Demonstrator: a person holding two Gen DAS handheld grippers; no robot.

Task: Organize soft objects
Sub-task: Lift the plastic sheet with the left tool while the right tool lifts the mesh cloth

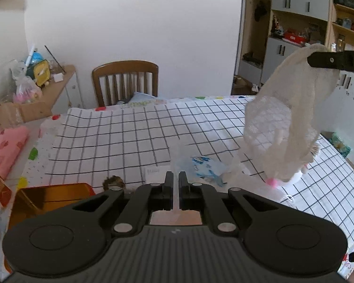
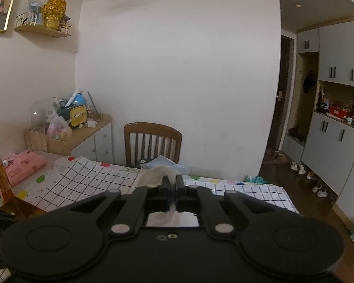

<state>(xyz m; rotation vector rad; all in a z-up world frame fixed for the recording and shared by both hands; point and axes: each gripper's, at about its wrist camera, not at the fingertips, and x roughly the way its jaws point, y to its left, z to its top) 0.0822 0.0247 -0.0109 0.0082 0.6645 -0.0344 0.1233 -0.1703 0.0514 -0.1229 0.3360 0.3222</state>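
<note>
My right gripper [image 2: 172, 181] is shut on the top edge of a white mesh pouch [image 1: 290, 118]; in the left wrist view its black fingers [image 1: 328, 62] hold the pouch hanging in the air over the table's right side. The pouch's fabric [image 2: 157, 173] bulges past the fingertips in the right wrist view. My left gripper [image 1: 175, 178] is shut on a thin clear plastic bag [image 1: 207, 168] with blue print that lies on the checked tablecloth [image 1: 120, 136]. A small pink piece [image 1: 272, 182] shows at the pouch's bottom.
A gold tin box [image 1: 52, 197] and a brown furry item [image 1: 113, 182] sit at the table's front left. Pink folded cloth [image 1: 7, 148] lies at the left edge. A wooden chair [image 1: 125, 82] stands behind the table. An amber bottle [image 2: 0, 176] stands at the left.
</note>
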